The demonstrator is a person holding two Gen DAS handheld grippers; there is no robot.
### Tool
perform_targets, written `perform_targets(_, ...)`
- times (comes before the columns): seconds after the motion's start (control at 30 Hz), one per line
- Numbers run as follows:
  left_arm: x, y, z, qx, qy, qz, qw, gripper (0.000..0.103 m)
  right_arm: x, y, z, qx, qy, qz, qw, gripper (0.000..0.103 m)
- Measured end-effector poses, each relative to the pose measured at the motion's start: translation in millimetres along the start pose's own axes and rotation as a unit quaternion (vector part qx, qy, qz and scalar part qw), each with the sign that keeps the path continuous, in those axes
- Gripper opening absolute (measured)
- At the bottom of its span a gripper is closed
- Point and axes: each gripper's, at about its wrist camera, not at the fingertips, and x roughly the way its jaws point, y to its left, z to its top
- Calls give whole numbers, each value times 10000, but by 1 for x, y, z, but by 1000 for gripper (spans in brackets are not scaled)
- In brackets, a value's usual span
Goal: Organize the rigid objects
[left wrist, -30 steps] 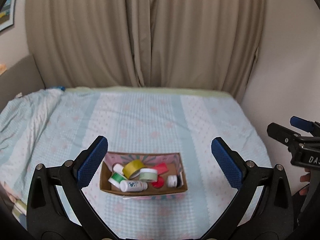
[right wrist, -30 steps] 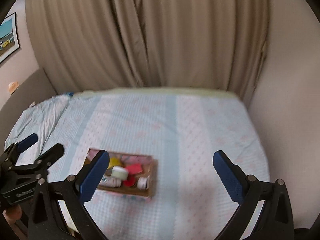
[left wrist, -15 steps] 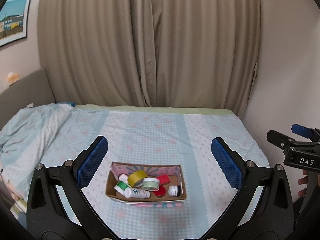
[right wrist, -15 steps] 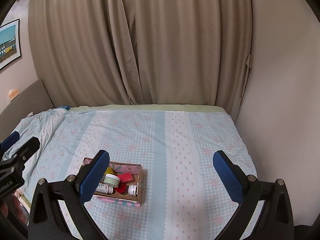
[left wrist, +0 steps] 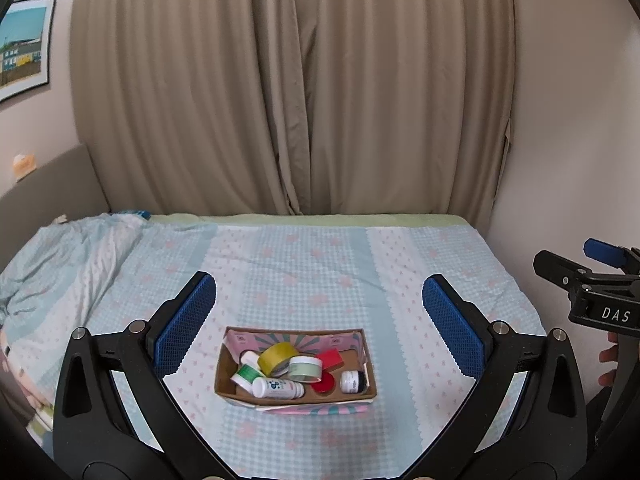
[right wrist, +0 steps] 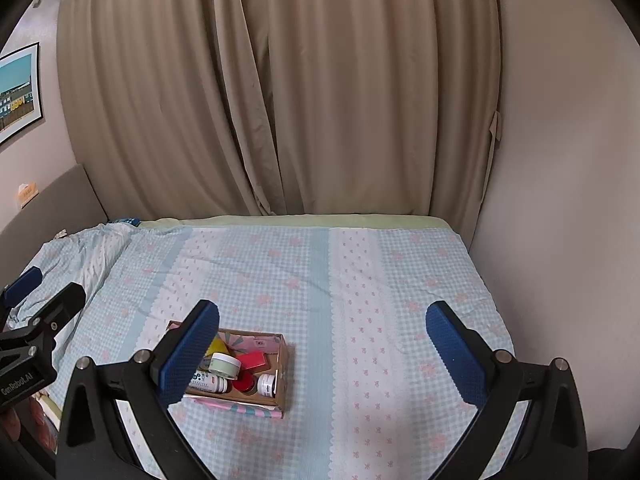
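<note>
- Lower centre of the left view: cardboard box (left wrist: 297, 396) of small containers on the bed (left wrist: 320, 264).
- Left gripper (left wrist: 318, 328) spread wide, empty.
- Right gripper (right wrist: 322, 344) spread wide, empty.

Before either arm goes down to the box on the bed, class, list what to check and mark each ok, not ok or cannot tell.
1. Left tongs open, empty: ok.
2. Right tongs open, empty: ok.
3. Cardboard box flat on the bedspread: ok.
4. Items inside the box, yellow tape roll included: ok.
5. White bottle upright: not ok, on its side.
6. Lids tight: cannot tell.
</note>
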Motion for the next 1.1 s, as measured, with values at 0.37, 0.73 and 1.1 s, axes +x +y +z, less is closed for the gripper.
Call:
perform_targets(0.37,4,4,1,7,-11,-8,10000,103,3,2,1,14,9,29,10000,103)
perform_targets(0.73,9,6,3,38,-30,-38,10000,103,4,3,2,15,-20,12,10000,103)
perform_targets(1.1,9,8,2,43,-32,-50,10000,103,4,5,2,9,-25,21,10000,103)
